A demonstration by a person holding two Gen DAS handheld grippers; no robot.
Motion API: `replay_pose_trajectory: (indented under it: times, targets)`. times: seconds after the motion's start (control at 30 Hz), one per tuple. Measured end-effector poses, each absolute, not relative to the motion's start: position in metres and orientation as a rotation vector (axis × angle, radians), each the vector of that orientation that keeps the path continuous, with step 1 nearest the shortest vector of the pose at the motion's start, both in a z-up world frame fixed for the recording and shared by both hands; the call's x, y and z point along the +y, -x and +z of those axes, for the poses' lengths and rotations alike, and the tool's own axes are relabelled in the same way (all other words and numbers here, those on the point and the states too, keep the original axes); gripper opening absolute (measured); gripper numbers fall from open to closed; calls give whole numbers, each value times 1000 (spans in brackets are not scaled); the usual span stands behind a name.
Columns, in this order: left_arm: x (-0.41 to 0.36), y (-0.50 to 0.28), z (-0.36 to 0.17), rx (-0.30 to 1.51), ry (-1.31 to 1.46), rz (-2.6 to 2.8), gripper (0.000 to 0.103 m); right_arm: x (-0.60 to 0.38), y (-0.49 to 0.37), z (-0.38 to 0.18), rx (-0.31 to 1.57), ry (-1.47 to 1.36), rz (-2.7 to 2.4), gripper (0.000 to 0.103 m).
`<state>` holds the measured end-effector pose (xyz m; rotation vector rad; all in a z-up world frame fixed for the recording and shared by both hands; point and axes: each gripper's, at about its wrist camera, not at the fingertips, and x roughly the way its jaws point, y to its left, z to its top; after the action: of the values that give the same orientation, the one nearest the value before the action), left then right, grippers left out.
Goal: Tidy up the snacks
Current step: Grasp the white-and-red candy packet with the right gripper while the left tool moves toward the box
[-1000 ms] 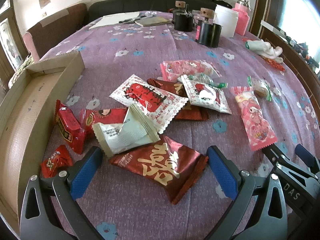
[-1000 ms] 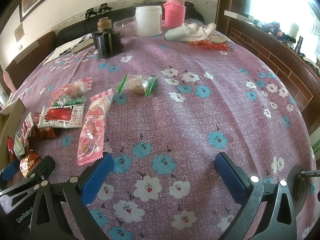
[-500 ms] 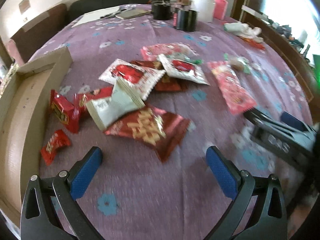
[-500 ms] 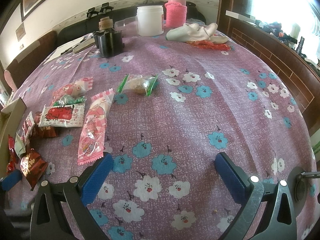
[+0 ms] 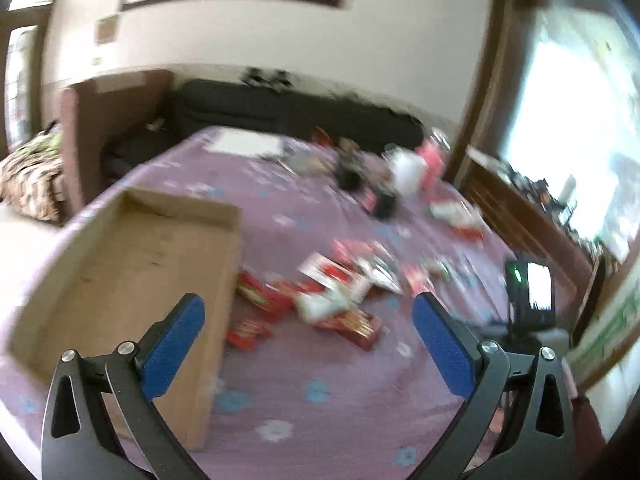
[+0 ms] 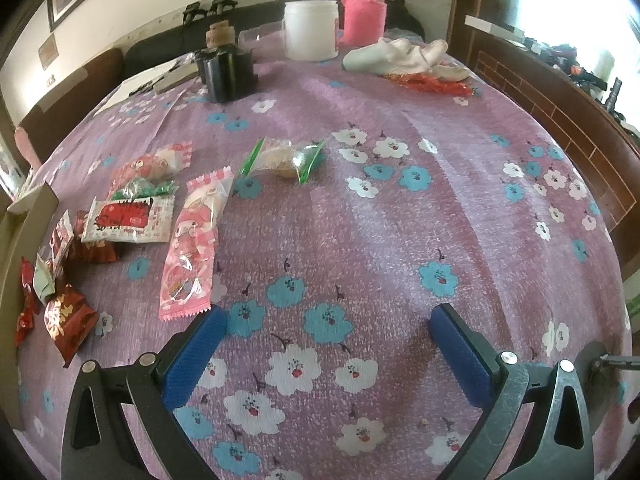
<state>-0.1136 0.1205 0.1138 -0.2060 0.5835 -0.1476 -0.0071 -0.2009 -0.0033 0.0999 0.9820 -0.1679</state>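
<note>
So far no snack is in the cardboard box (image 5: 120,248); it looks empty, and it sits on the left side of the tabletop (image 6: 400,240), which has a purple flowery cloth on it. The snacks (image 5: 340,296) lie in a loose pile just beside the box's right wall. This picture is blurry, so I cannot tell each packet apart there.

The right wrist view is sharper. A long pink packet (image 6: 192,248) lies near the left finger of the right tongs (image 6: 328,352). Next to it is a white and red packet (image 6: 128,220). A clear packet with green ends (image 6: 284,158) lies alone, farther up the cloth. A dark red packet with gold writing (image 6: 66,320) lies at the left, close to the box wall.

Both tongs are spread wide and hold nothing. The left tongs (image 5: 308,344) hang above the tabletop, with one finger over the box wall and one over the cloth. The right tongs hang low over bare cloth with no snack between the fingers.

I think the job is only at its start: picking the first snack. Next, one pair of tongs needs to go down over one packet, with a finger on each side, then squeeze and lift. The pink packet is nearest the right tongs. The packets are thin and flat, so the fingers must get very low. Then the packet must go over the wall and into the box.
</note>
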Motion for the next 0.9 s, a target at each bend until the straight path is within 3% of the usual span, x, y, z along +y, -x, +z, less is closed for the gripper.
replay_pose_trajectory:
  times: [0.33,0.6,0.83,0.9]
  targets:
    - [189,136,138,397,273,-10,103,-195,15,0,1015,-120,-188,101]
    - [198,139,127,374,262,36,103,-163,57,56,759,-56,-62,101]
    - [186,120,103,544,264,-54,103,-113,43,70,747,-2,155,100]
    - [185,114,96,589,268,-57,103,-94,34,70,770,-1,221,94]
